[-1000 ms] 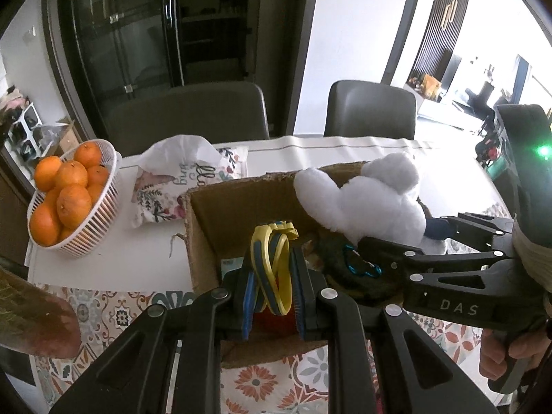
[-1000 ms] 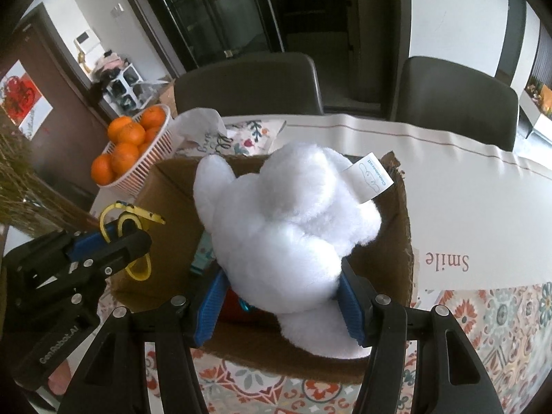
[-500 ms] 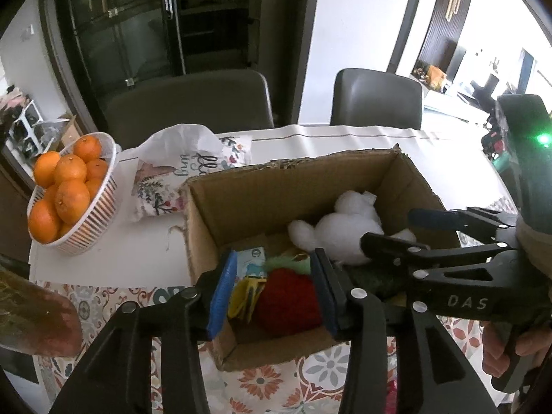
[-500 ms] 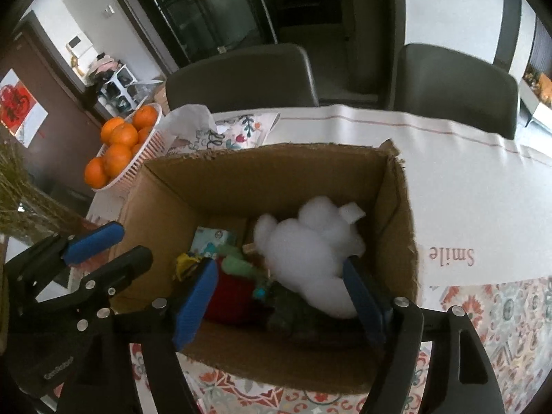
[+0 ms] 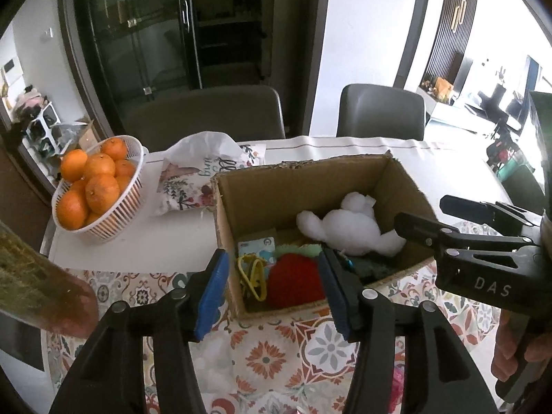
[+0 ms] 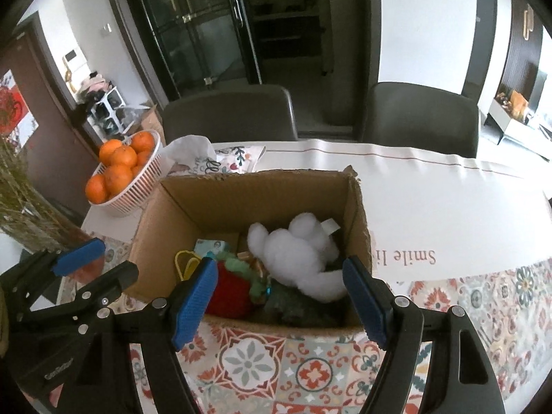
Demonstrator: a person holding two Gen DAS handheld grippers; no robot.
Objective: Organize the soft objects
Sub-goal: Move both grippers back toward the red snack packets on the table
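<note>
An open cardboard box (image 5: 303, 179) (image 6: 241, 193) stands on the table. Inside lie a white plush toy (image 5: 348, 227) (image 6: 300, 255), a red strawberry plush (image 5: 296, 284) (image 6: 229, 293), a yellow strap loop (image 5: 252, 276) (image 6: 186, 264), a dark green soft thing (image 6: 296, 305) and a small blue-white packet (image 5: 257, 246). My left gripper (image 5: 276, 293) is open and empty, above the box's near edge. My right gripper (image 6: 279, 296) is open and empty, just in front of the box; it also shows in the left wrist view (image 5: 448, 217).
A white basket of oranges (image 5: 93, 189) (image 6: 124, 172) stands at the left. A floral pouch with white plastic (image 5: 203, 169) lies behind the box. A patterned tablecloth (image 6: 255, 362) covers the near table. Two grey chairs (image 5: 379, 110) stand behind. Dried stems (image 6: 24, 203) at far left.
Both grippers opened and pulled back up from the box. The white plush dropped from the right gripper and the yellow strap from the left; both now lie inside the box.
</note>
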